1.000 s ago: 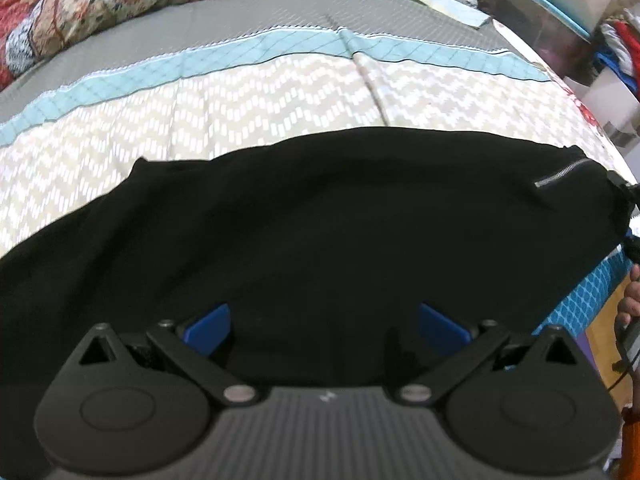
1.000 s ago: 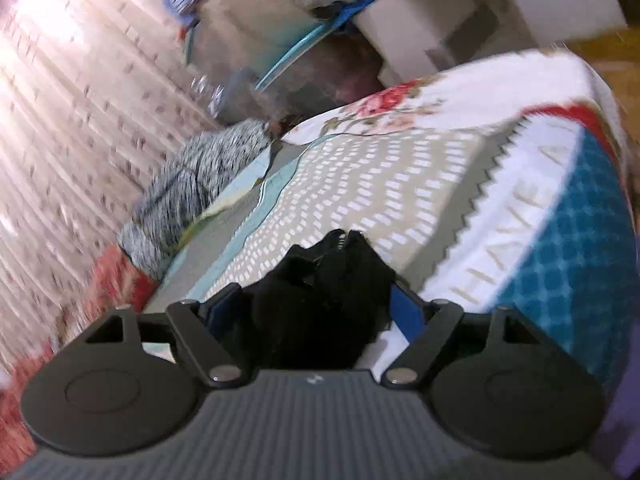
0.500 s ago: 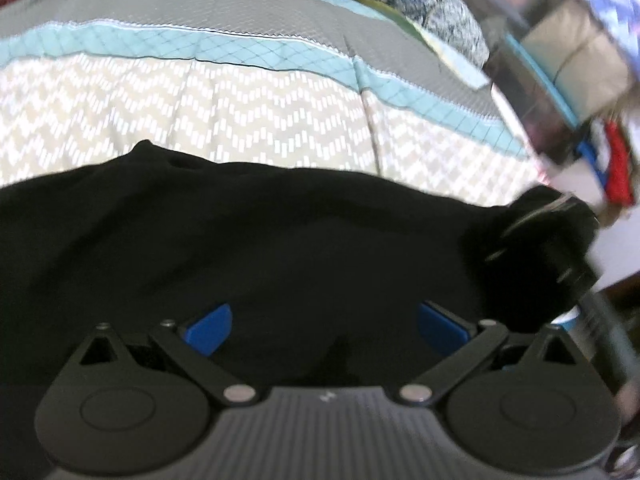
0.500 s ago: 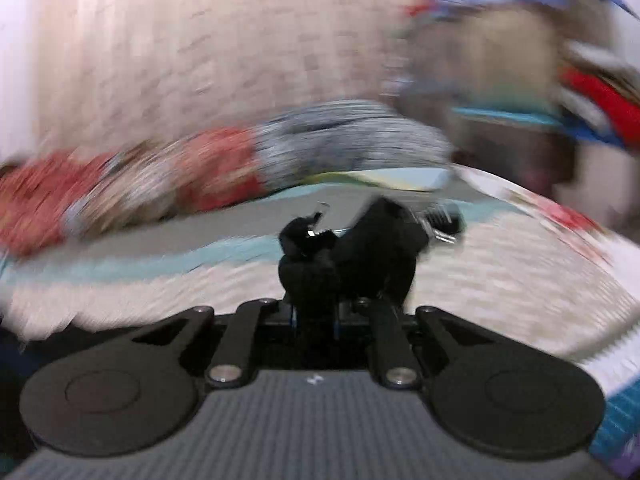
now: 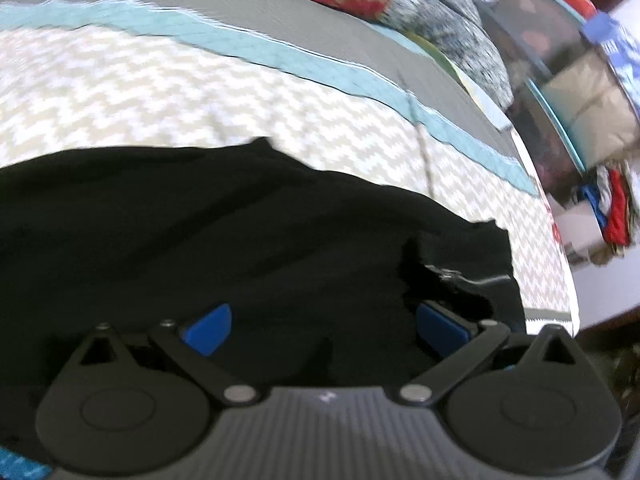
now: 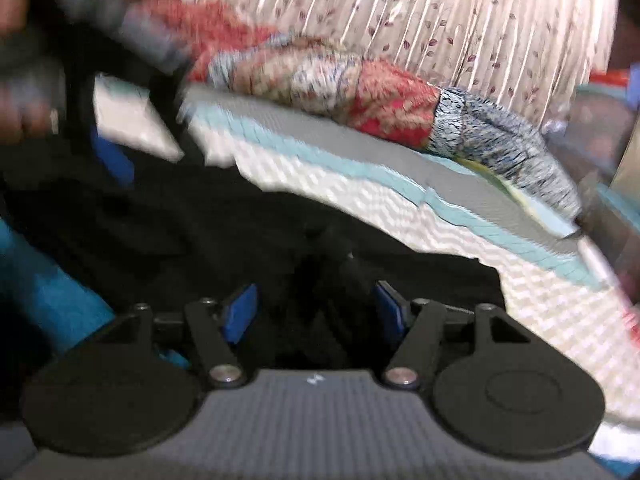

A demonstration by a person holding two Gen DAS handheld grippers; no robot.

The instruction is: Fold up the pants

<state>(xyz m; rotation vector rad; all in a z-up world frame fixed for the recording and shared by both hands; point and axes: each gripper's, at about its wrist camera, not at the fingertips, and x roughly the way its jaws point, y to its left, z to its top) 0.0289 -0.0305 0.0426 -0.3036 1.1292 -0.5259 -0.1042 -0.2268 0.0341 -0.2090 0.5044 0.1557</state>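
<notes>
Black pants (image 5: 200,224) lie across the chevron bedspread (image 5: 140,92); one end with a silver zipper (image 5: 460,276) is folded over at the right. My left gripper (image 5: 324,326) is open, its blue pads (image 5: 208,328) just above the black cloth. In the right wrist view the pants (image 6: 240,232) fill the lower middle. My right gripper (image 6: 316,310) is open over the folded cloth, nothing held. The left gripper (image 6: 108,152) and the hand holding it show blurred at the upper left of the right wrist view.
A patchwork quilt roll (image 6: 360,92) lies along the far side of the bed by a curtain (image 6: 440,12). Boxes and stacked clothes (image 5: 580,100) stand beyond the bed's right edge. The bed's near edge has a teal patterned border (image 6: 48,292).
My right gripper was shut on the pants' waist end, carried it leftward over the pants, and has now opened and let it go. My left gripper stayed open and turned to the right.
</notes>
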